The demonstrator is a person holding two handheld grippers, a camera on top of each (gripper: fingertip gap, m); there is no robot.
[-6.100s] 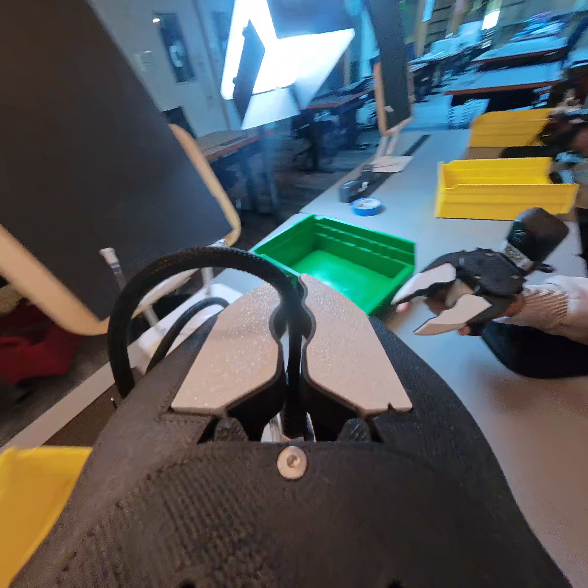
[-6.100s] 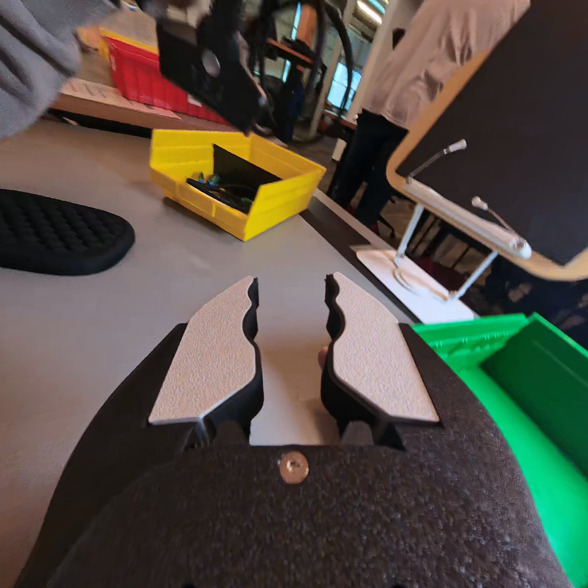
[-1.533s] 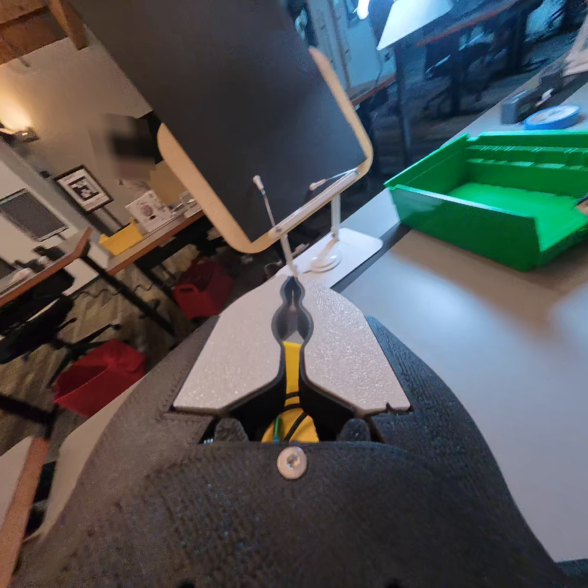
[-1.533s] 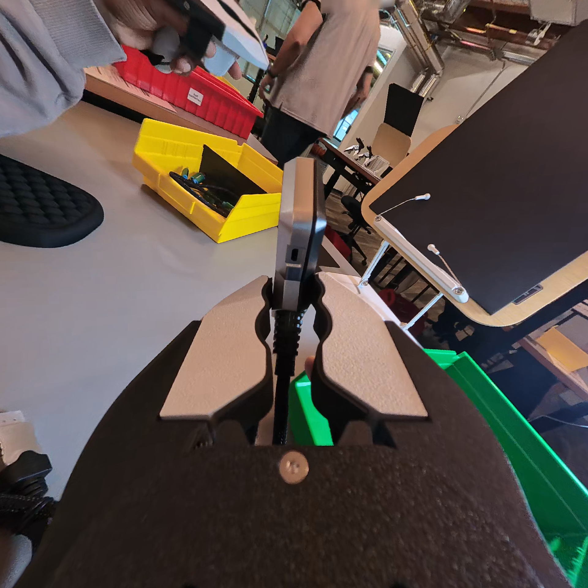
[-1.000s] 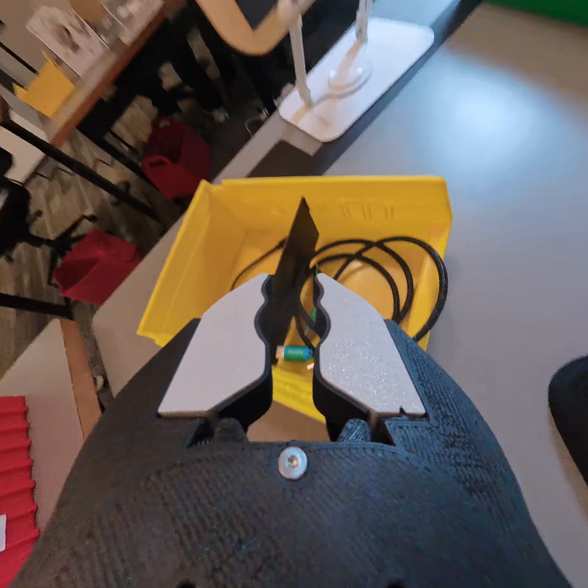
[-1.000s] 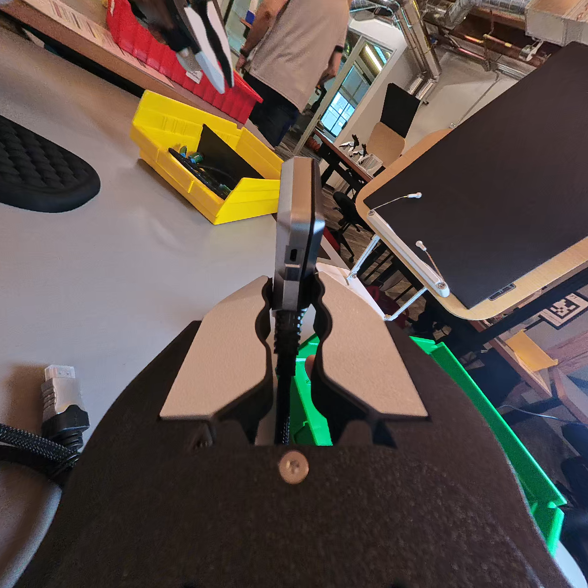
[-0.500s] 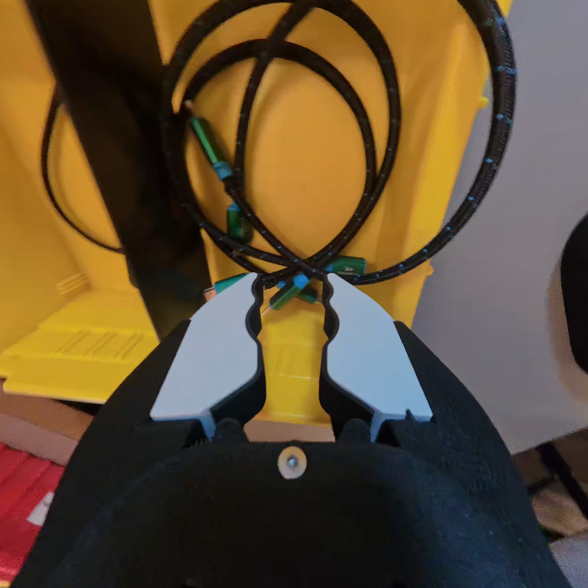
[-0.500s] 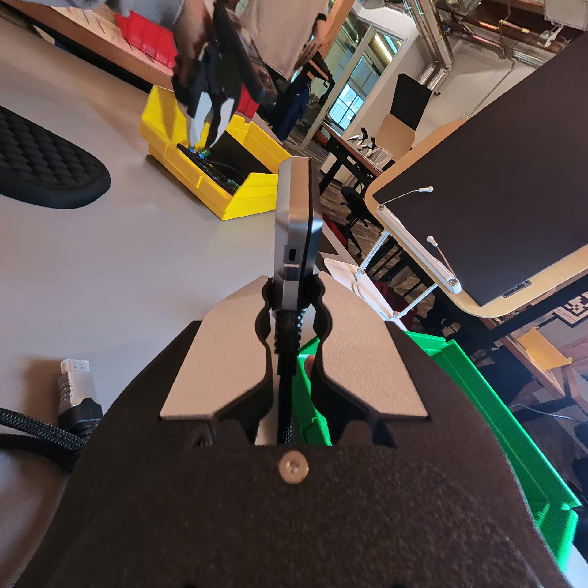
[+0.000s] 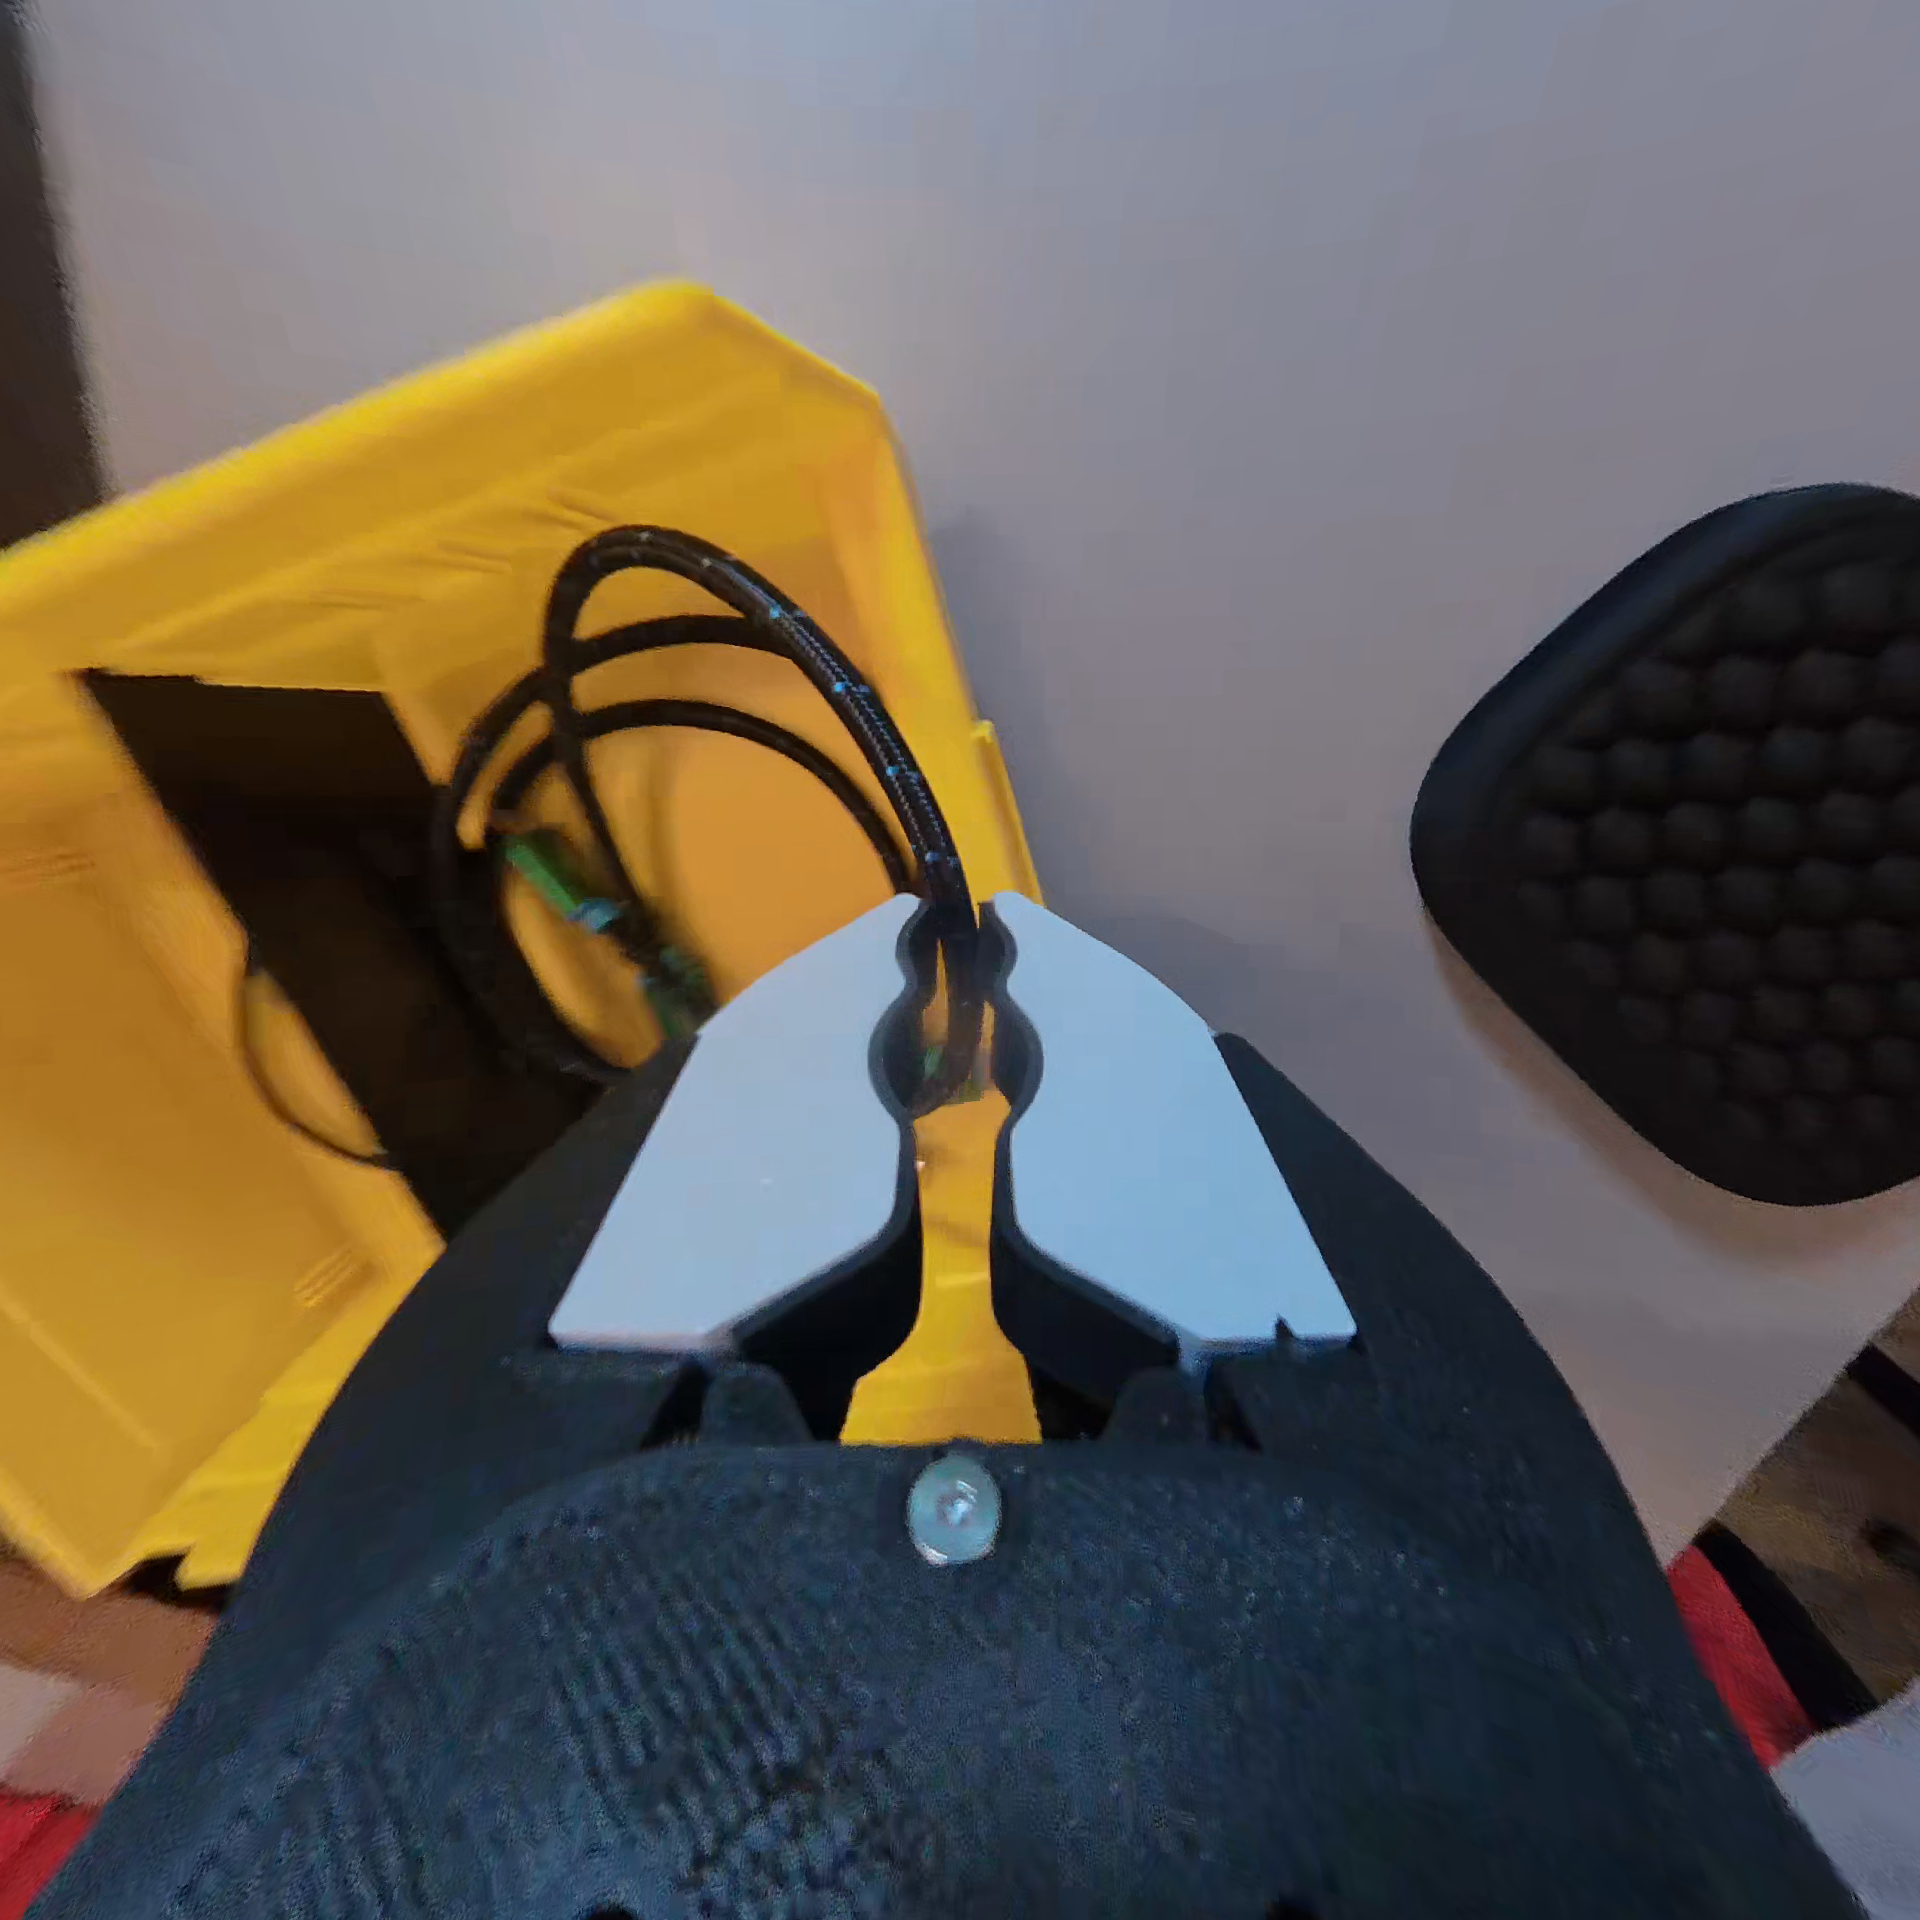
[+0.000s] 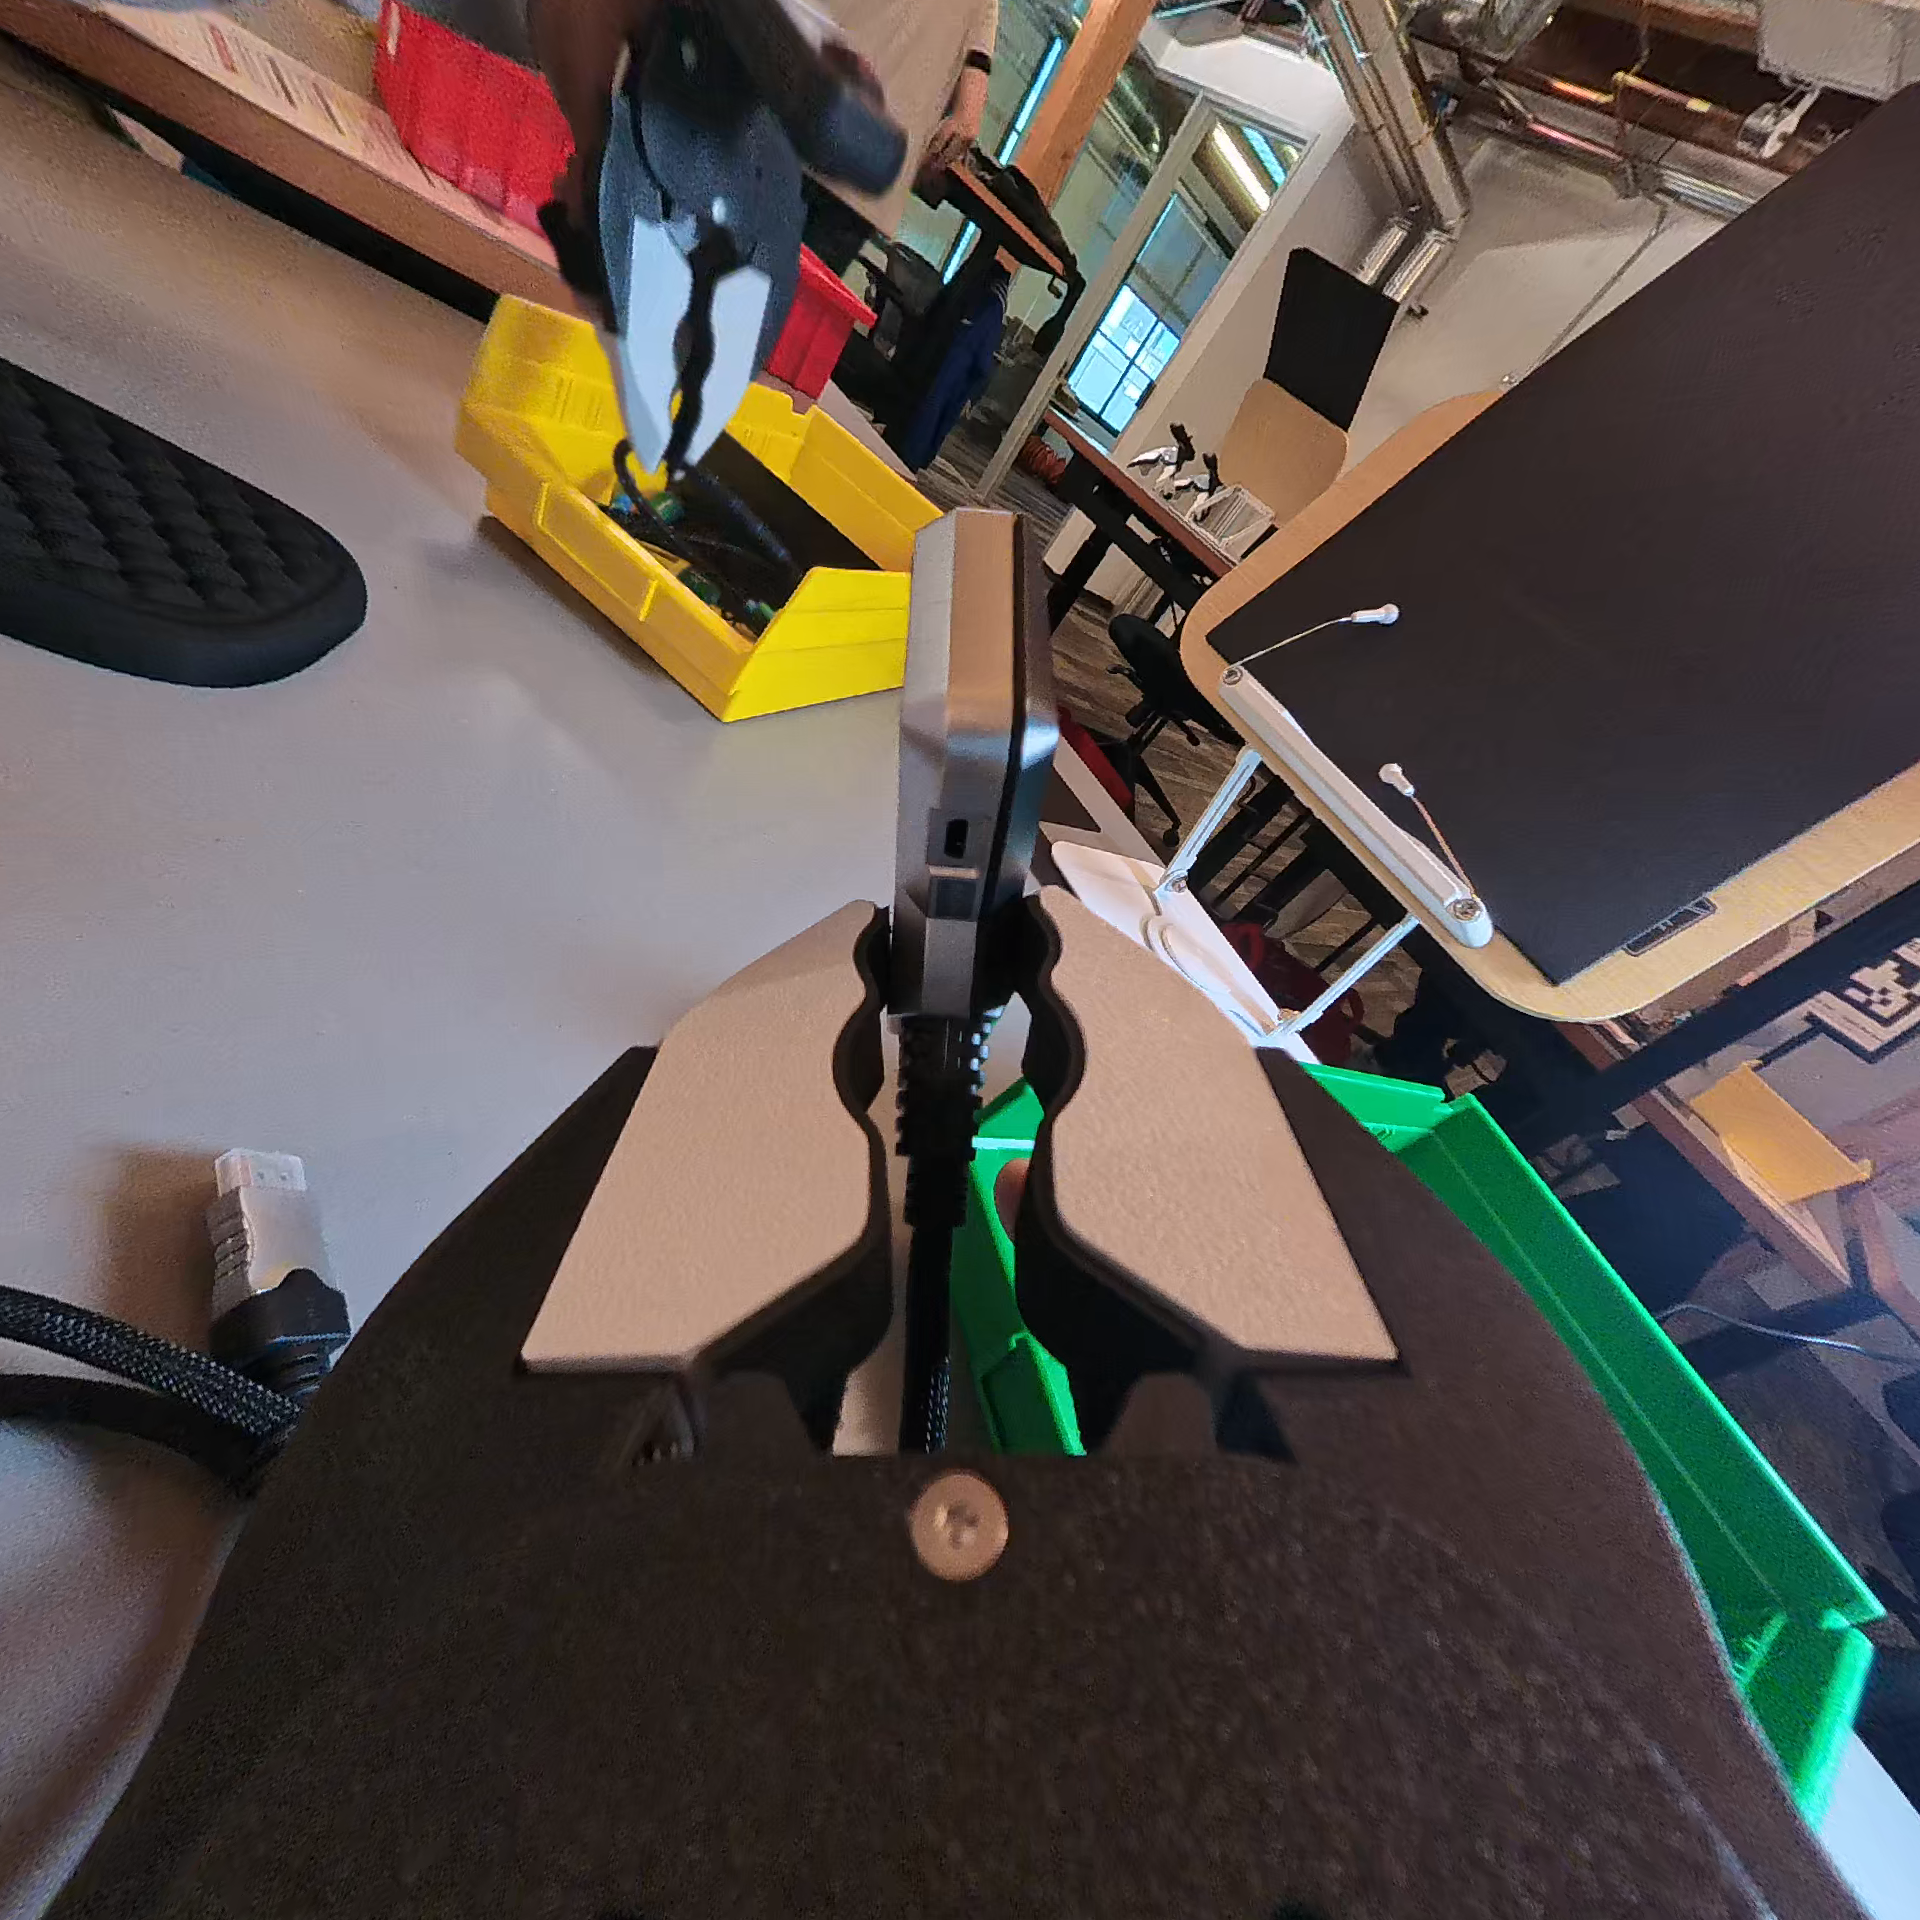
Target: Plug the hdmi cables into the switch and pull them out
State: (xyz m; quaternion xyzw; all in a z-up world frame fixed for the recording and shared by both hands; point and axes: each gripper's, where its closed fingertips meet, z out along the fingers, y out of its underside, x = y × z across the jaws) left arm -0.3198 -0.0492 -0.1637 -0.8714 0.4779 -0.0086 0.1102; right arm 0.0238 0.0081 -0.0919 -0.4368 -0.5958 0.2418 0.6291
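Observation:
My left gripper (image 9: 951,920) is shut on a black braided cable (image 9: 831,675) at the near rim of the yellow bin (image 9: 312,499). The cable loops back into the bin, where green-tipped plugs (image 9: 540,868) lie. My right gripper (image 10: 956,914) is shut on the grey switch (image 10: 971,717), held upright on edge, with its own black cable (image 10: 930,1299) running down between the fingers. In the right wrist view the left gripper (image 10: 681,416) hangs over the yellow bin (image 10: 821,644). A grey HDMI plug (image 10: 260,1226) on a braided cable lies on the table at the left.
A black dimpled pad (image 9: 1704,831) lies on the grey table (image 10: 416,831) beside the yellow bin. A green bin (image 10: 1558,1351) sits at the right under my right gripper. A tilted black board on a white stand (image 10: 1610,623) stands beyond the table edge. Red bins (image 10: 468,135) sit behind. The gap from one gripper's tips to the other's is roughly 35 cm.
My left gripper dropped to the yellow bin, was open over the cables half a second ago, and has shut on a braided cable. My right gripper keeps holding the switch upright.

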